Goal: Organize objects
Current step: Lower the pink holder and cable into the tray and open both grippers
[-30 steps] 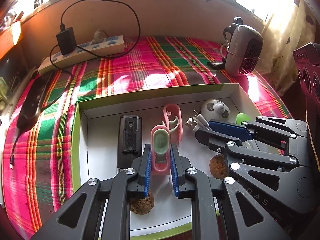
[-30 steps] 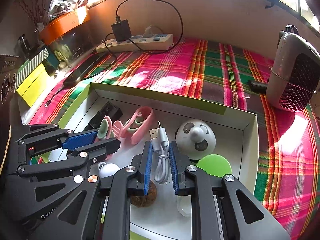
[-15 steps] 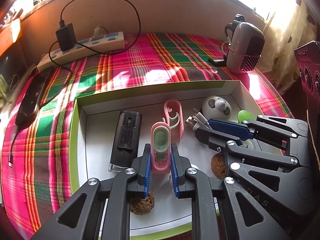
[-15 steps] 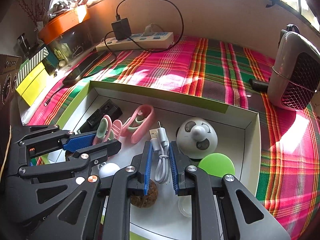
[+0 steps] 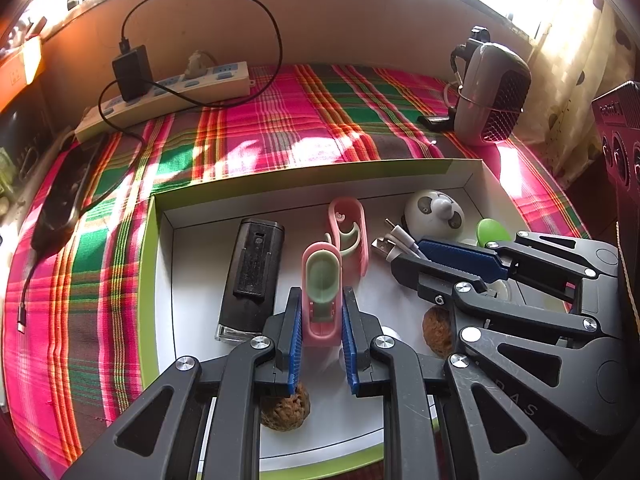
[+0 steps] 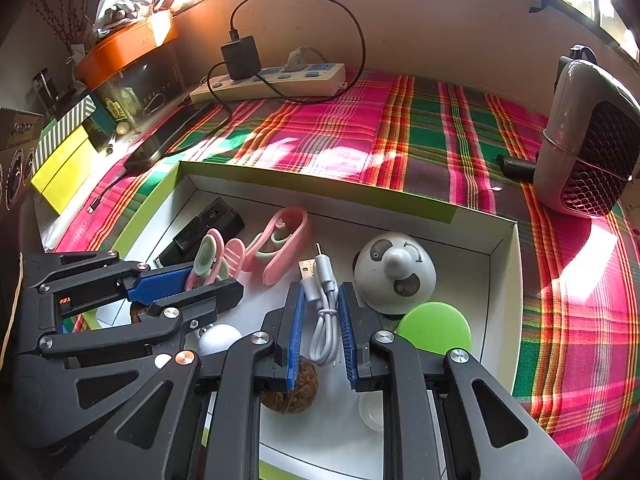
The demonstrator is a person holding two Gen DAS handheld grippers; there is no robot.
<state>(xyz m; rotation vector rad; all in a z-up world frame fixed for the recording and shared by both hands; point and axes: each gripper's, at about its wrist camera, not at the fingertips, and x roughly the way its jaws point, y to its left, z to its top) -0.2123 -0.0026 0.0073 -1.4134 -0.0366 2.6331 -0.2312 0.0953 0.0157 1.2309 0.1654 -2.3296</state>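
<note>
Walnut [image 5: 285,408] half hidden under left tongs [image 5: 321,344].

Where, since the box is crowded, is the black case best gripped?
Grip the black case across its narrow width, mid-body, coming straight down from above: it lies flat and long, with bare floor on both long sides, between the box wall and the pink clip.

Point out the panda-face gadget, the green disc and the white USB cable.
panda-face gadget [image 6: 394,270], right wrist view, on its nose.
green disc [image 6: 435,326], right wrist view, on its flat top.
white USB cable [image 6: 326,320], right wrist view, on the folded cord.
</note>
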